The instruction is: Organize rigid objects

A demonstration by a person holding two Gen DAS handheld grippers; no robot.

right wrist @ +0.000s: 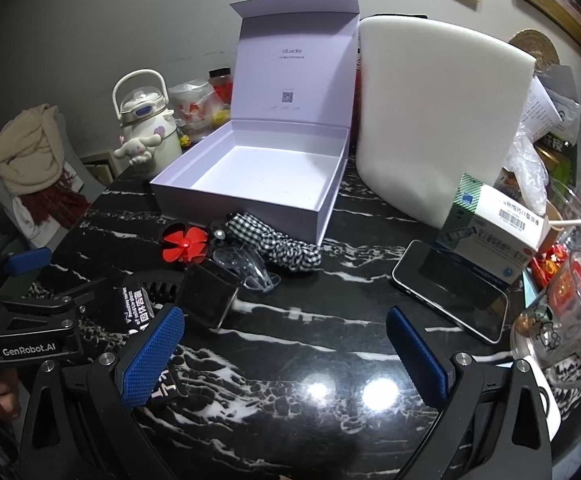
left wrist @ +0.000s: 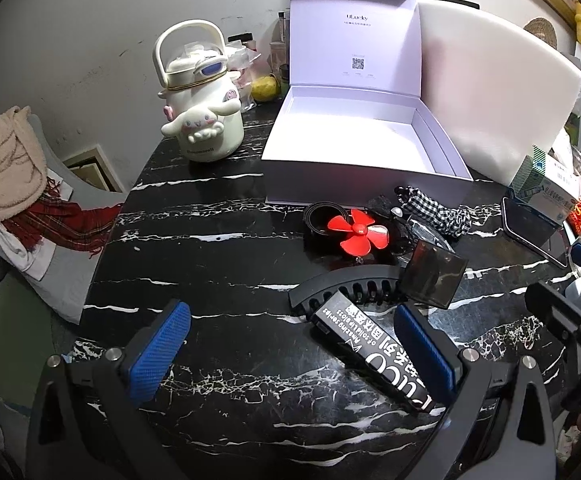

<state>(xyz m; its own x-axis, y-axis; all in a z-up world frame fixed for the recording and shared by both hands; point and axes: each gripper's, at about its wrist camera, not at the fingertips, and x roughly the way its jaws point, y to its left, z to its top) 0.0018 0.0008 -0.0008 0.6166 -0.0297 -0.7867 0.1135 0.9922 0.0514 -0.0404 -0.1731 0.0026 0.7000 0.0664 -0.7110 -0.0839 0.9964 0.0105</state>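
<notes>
A: Nearest the lens is the left gripper (left wrist: 290, 344), its blue pads spread wide over the black marble table (left wrist: 218, 264). The black printed lip-gloss box (left wrist: 366, 348) lies flat between them, close against the right-hand pad; whether it touches, I cannot tell.

B: And the right gripper (right wrist: 286, 344)?

A: Also spread wide, with only bare marble and two light glares between its pads.

B: Take the open lilac gift box (left wrist: 354, 132) as the landmark. Where is everything?

A: The gift box stands lid-up and empty toward the back of the table. Just in front of it sits a small heap: a red-bladed fan (left wrist: 356, 232), a gingham scrunchie (left wrist: 438, 208), a clear plastic piece (right wrist: 246, 264). In front of that heap lie a black claw clip (left wrist: 346, 284) and a smoky dark cube (left wrist: 434, 276), then the lip-gloss box.

B: And beside the gift box?

A: A white character kettle (left wrist: 200, 108) on one side, a white foam slab (right wrist: 442, 120) on the other. In front of the slab lie a medicine carton (right wrist: 494, 236) and a phone (right wrist: 450, 292).
</notes>
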